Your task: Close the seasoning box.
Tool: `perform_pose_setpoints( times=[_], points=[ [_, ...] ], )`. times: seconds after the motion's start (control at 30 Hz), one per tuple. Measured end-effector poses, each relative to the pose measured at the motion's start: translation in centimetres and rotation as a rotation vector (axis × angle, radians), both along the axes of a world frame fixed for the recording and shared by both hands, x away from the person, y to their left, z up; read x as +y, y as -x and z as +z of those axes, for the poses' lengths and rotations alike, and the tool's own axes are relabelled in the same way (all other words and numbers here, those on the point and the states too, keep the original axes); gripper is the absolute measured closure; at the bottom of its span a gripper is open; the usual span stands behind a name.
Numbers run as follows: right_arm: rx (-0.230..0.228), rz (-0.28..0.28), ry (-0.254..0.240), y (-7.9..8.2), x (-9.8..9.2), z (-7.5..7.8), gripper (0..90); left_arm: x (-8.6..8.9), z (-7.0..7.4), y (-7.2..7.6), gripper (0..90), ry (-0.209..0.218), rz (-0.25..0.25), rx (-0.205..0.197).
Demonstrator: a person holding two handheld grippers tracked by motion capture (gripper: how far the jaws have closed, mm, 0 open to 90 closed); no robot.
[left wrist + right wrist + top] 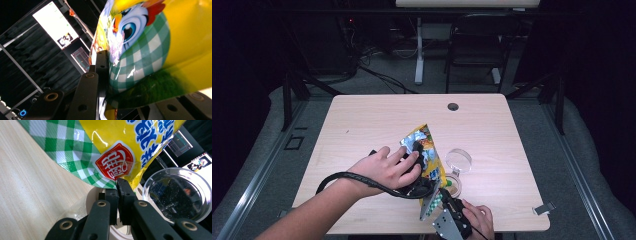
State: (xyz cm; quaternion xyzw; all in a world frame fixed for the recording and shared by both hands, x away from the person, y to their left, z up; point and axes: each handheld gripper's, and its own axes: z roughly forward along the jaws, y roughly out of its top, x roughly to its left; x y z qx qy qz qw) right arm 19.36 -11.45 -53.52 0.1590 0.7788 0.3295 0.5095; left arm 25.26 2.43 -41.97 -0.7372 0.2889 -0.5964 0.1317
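Observation:
A yellow snack bag (428, 155) with a green check pattern and a cartoon bird is held up at a tilt over the near middle of the wooden table (362, 125). My left gripper (416, 150) is shut on its upper part; in the left gripper view the bag (140, 55) bulges between the jaws. My right gripper (443, 193) is shut on the bag's lower corner, and in the right gripper view the gripper (117, 185) pinches the bag's (110, 150) edge. A small round bowl (453, 185) sits just under the bag.
A clear glass dish (459, 160) stands right of the bag, also seen as the dish (178, 195) beyond my right jaws. A cable hole (453, 106) marks the far table edge. A metal clip (543, 208) lies at the near right corner. A chair (477, 40) stands behind the table.

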Motion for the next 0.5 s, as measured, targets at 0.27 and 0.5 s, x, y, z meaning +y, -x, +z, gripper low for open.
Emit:
perform_pose_setpoints(
  times=[0.27, 0.5],
  points=[
    [0.006, 0.003, -0.024, -0.13, 0.00, -0.13, 86.1, 0.04, 0.20, 0.01, 81.1, -0.010, 0.013, 0.016],
    [0.012, 0.005, -0.026, 0.01, -0.11, 0.00, 85.2, 0.02, 0.50, 0.04, 81.4, -0.016, 0.026, 0.031]
  ],
)
